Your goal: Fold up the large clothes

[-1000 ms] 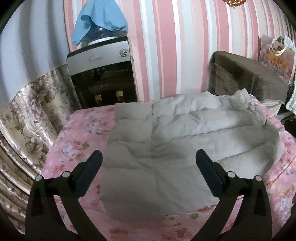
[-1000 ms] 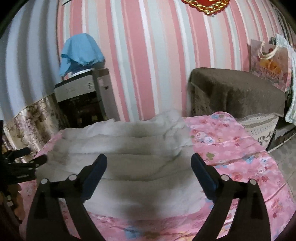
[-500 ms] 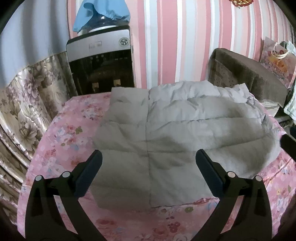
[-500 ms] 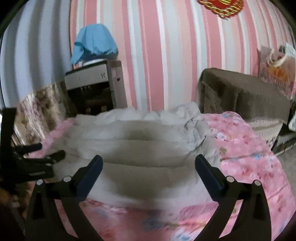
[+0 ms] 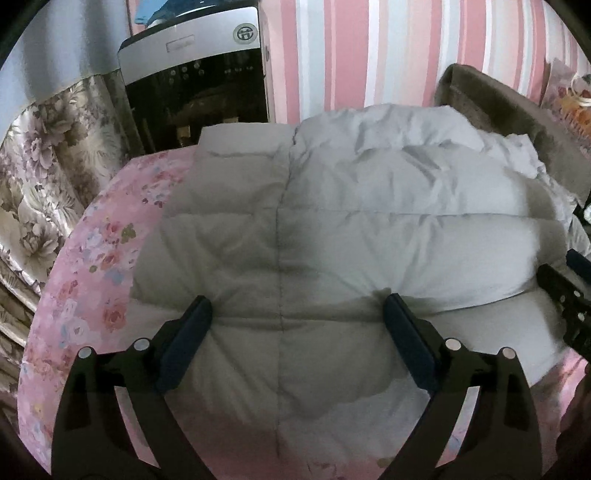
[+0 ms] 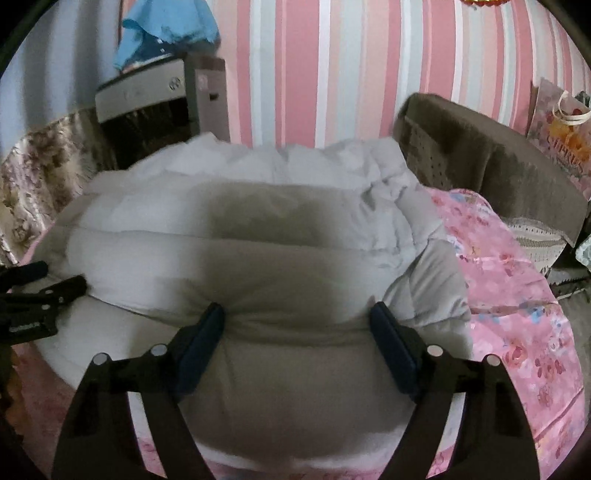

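Note:
A puffy light grey quilted jacket (image 5: 332, 229) lies spread on a pink floral sheet (image 5: 96, 266), with a folded-over part on its right side. My left gripper (image 5: 295, 310) is open, its blue-padded fingers pressing down onto the jacket's near part beside a centre seam. My right gripper (image 6: 297, 317) is open too, its fingers touching the same jacket (image 6: 280, 251) at the crease under the puffy fold. The right gripper's tip shows at the right edge of the left wrist view (image 5: 569, 291); the left gripper shows at the left edge of the right wrist view (image 6: 33, 299).
A silver and black water dispenser (image 5: 199, 81) stands behind the bed against a pink striped wall, with a blue cloth (image 6: 166, 29) on top. A floral curtain (image 5: 44, 177) hangs at left. A brown covered seat (image 6: 491, 166) and gift bag (image 6: 561, 129) stand at right.
Both grippers have moved forward and down onto the jacket, which now fills most of each view. Both stay open.

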Motion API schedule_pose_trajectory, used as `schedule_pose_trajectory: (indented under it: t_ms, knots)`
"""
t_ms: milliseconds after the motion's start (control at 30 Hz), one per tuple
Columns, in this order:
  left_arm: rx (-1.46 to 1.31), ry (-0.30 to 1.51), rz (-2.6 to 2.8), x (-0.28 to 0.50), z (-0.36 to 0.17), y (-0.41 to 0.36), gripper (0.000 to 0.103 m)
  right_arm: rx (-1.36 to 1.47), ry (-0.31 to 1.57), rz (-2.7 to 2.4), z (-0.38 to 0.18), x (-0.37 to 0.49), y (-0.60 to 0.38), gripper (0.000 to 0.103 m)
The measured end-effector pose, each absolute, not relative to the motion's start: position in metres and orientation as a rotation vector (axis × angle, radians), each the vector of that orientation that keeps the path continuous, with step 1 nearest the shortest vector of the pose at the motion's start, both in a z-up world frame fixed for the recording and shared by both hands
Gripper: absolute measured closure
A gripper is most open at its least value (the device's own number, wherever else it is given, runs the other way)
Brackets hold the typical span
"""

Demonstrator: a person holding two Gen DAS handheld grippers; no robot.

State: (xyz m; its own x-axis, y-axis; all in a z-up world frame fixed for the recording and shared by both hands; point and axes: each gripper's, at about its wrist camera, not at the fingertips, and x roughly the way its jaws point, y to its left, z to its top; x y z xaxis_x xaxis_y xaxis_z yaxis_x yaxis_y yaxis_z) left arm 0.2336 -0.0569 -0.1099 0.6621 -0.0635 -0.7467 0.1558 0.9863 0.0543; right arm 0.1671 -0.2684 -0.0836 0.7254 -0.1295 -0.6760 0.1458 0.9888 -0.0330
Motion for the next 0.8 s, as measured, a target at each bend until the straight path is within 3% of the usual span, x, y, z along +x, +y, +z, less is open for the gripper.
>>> schedule_pose_trajectory:
  t_ms: [800]
  knots:
    - [0.150,0.908,-0.120,0.256,-0.137,-0.064,0.006,0.068,0.820,-0.150,-0.110,0.190,-0.282,0.021]
